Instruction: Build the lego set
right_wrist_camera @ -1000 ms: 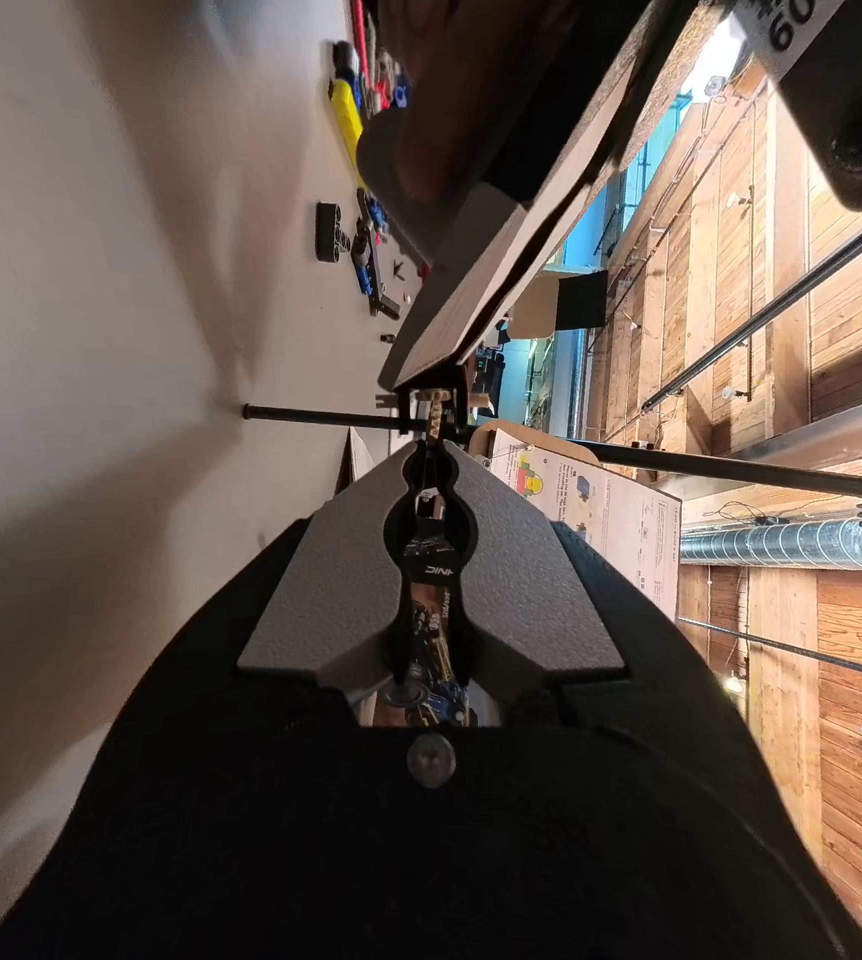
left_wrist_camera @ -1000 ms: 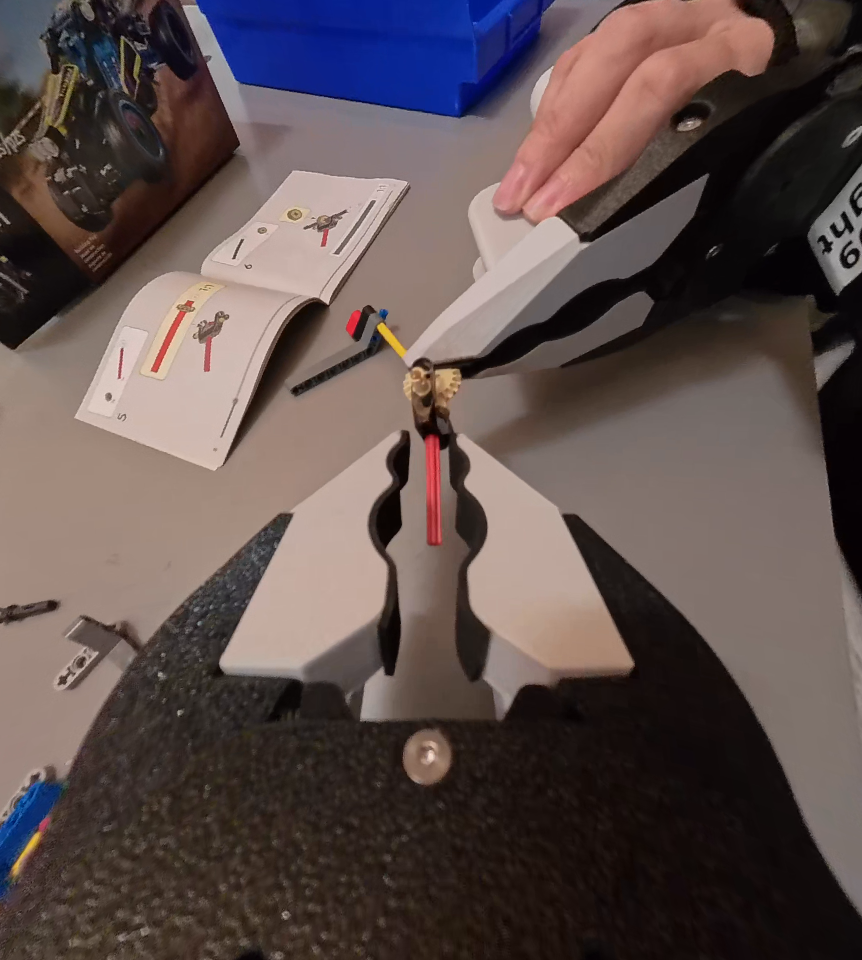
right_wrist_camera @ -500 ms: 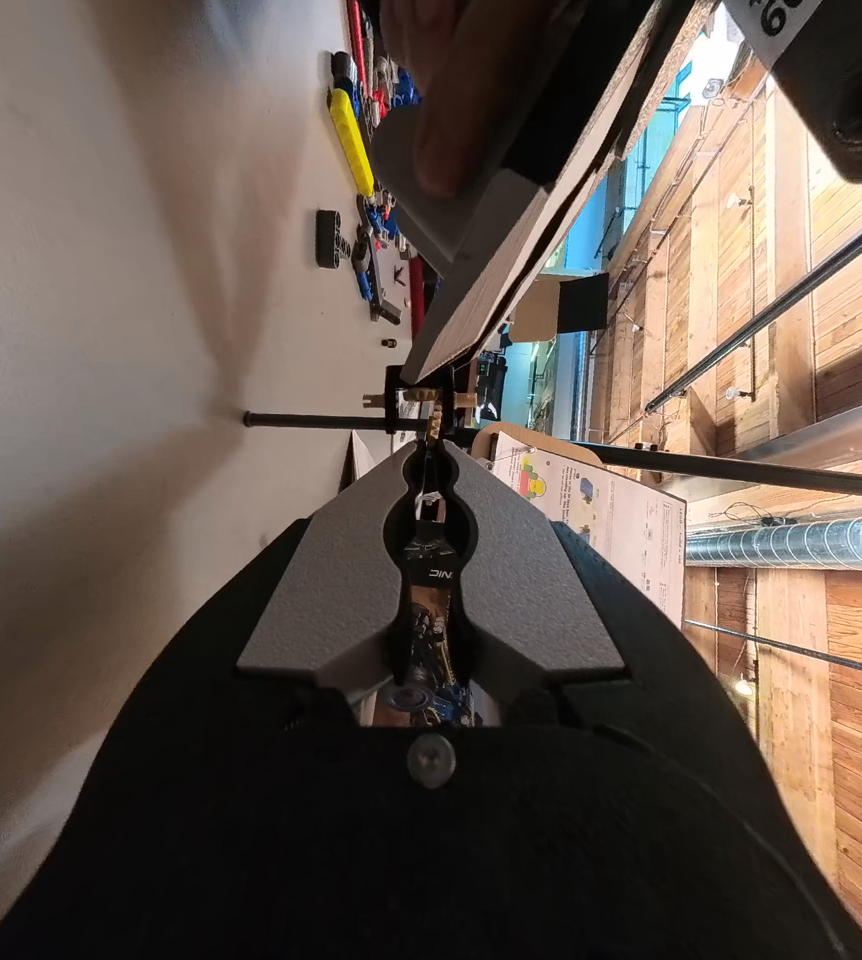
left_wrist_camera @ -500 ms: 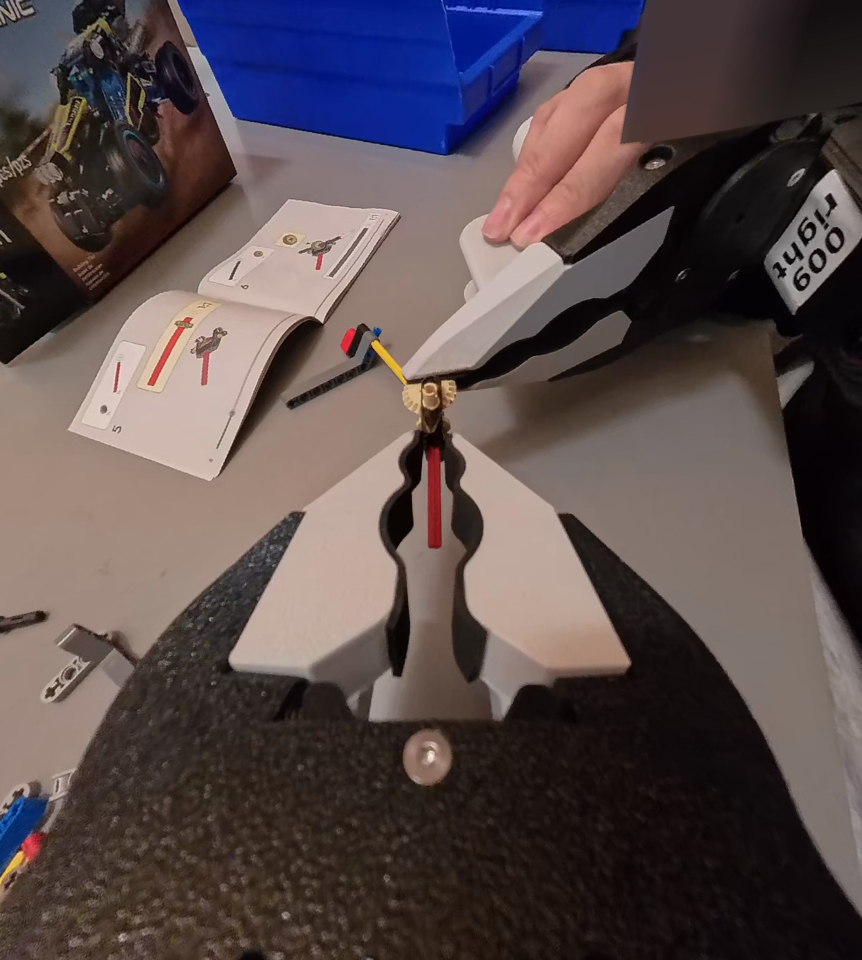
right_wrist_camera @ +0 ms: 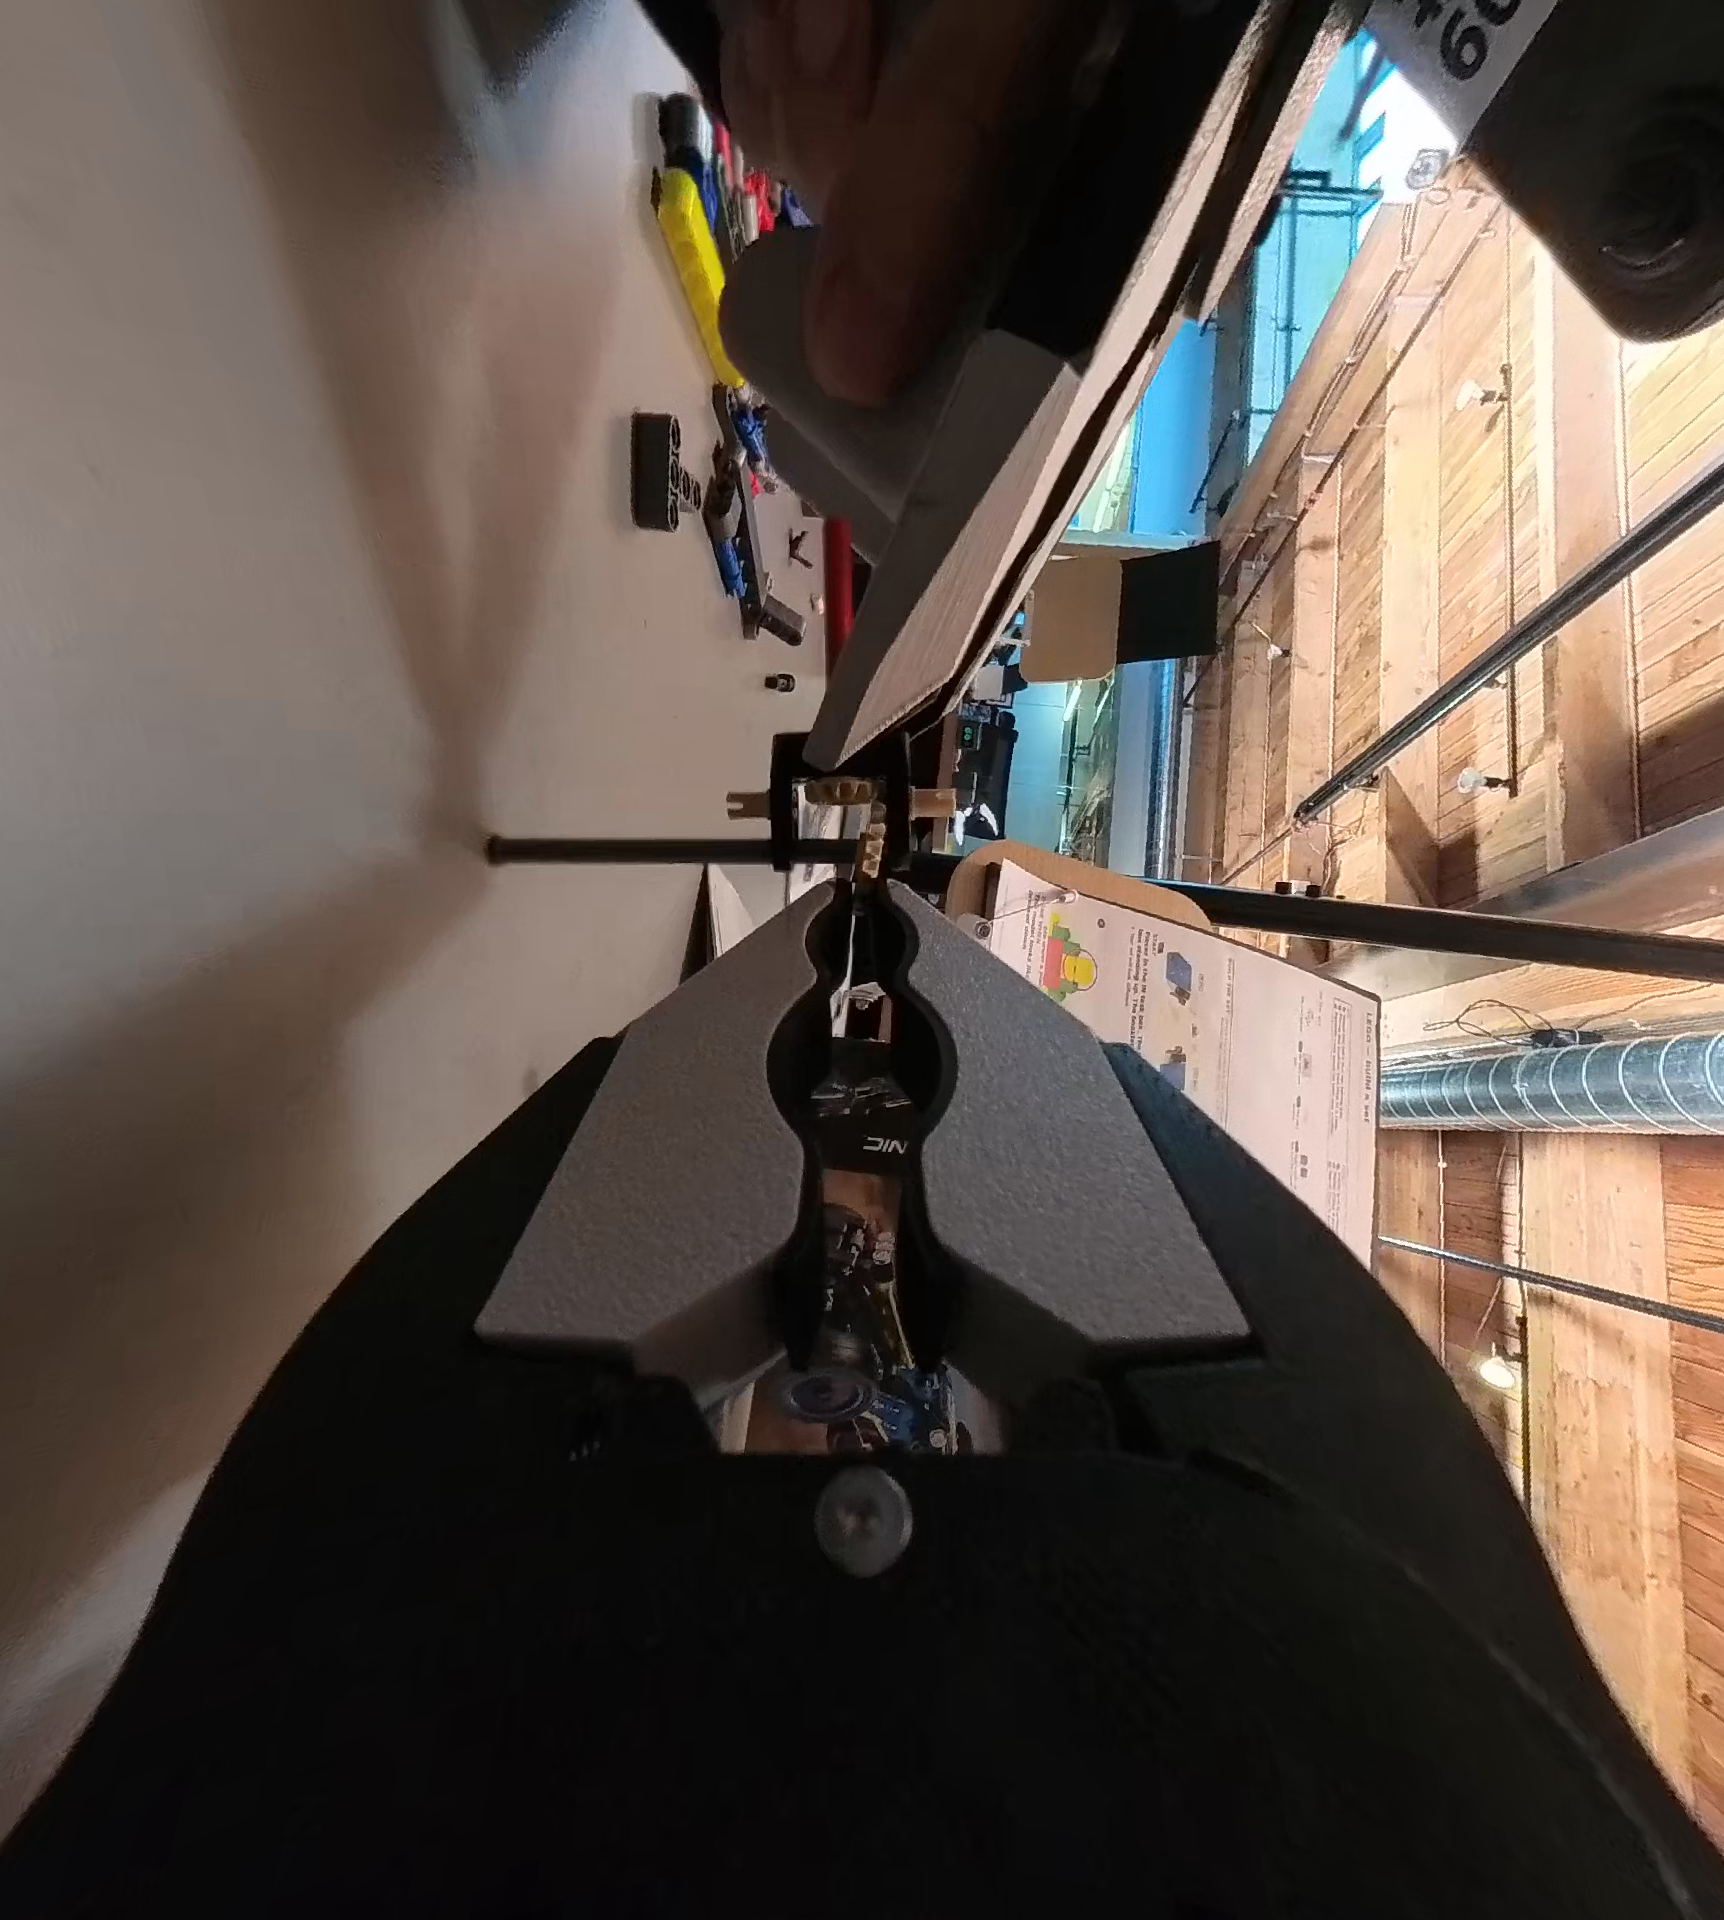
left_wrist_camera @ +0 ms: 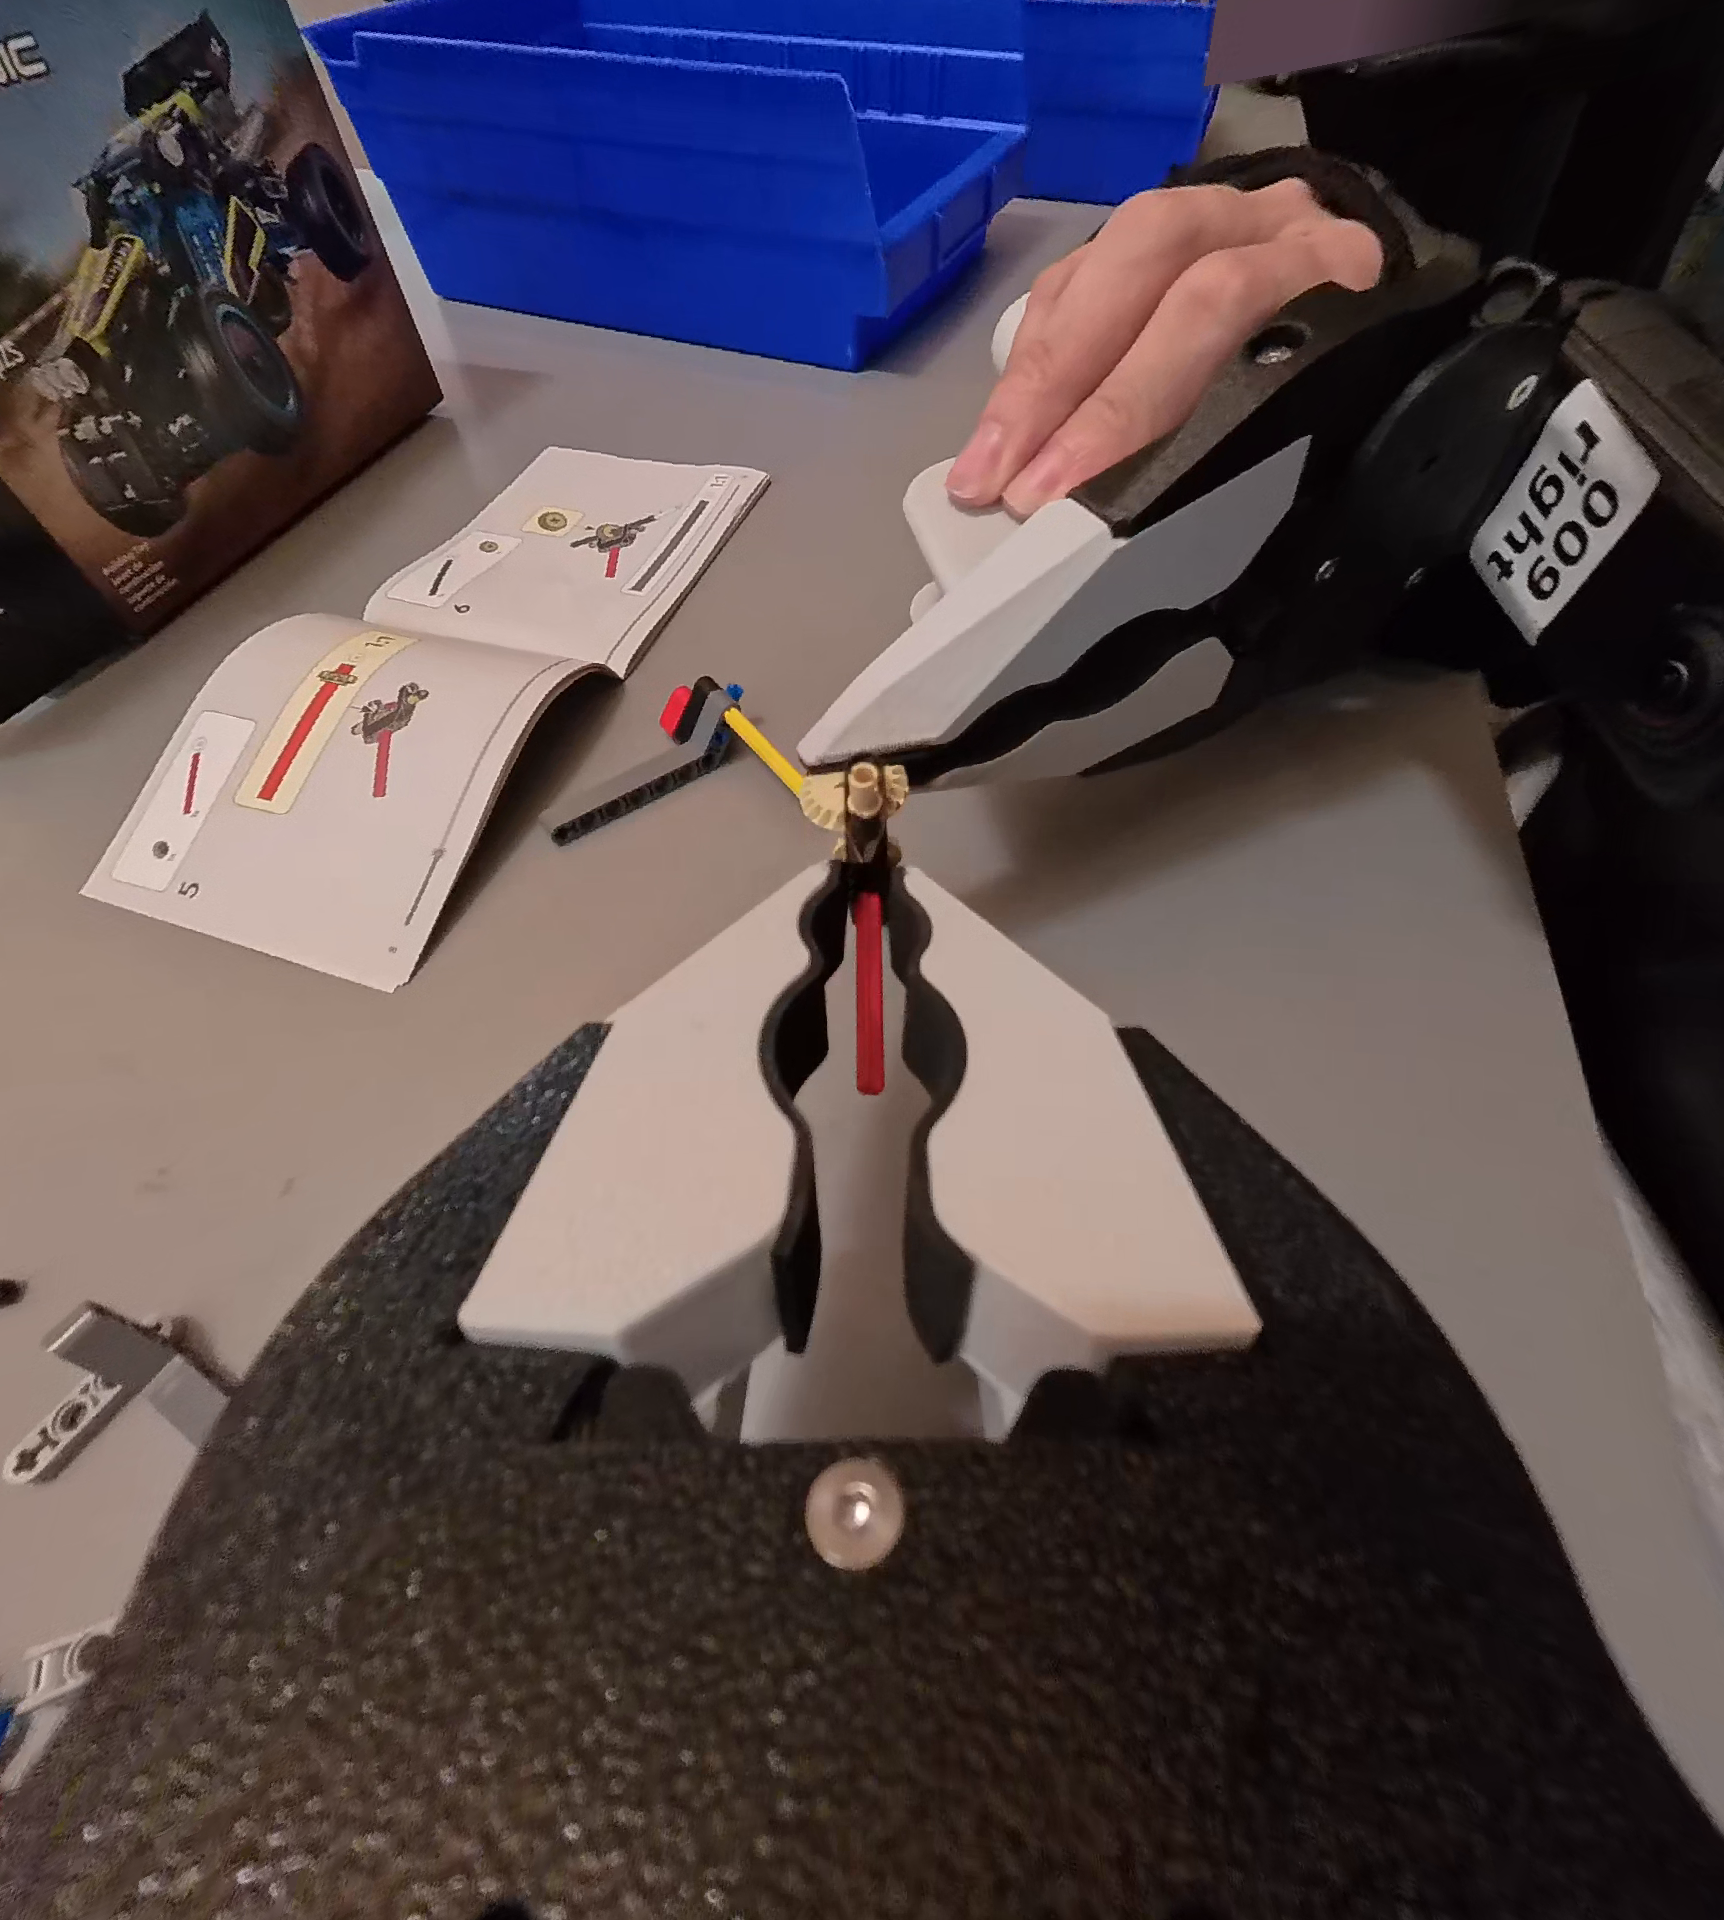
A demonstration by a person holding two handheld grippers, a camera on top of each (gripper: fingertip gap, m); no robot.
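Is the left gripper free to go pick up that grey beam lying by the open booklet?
Probably not yet: the left gripper is shut on the red axle of the gear assembly. The table path to the grey beam looks clear.

- Bare grey tabletop (left_wrist_camera: 1201, 987) lies open right of the left tongs' tips.
- Open paper instruction booklet (left_wrist_camera: 401, 748) and, seemingly, a dark grey beam (left_wrist_camera: 629, 790) crowd their left.

table (left_wrist_camera: 1201, 1039): smooth matt grey | bin (left_wrist_camera: 692, 208): glossy blue plastic | booklet (left_wrist_camera: 338, 790): paper

Red axle (left_wrist_camera: 868, 997), tan gears (left_wrist_camera: 853, 800), yellow rod (left_wrist_camera: 762, 743), blue bins (left_wrist_camera: 692, 177), grey table (left_wrist_camera: 1201, 987), grey-and-black tongs (left_wrist_camera: 863, 883).
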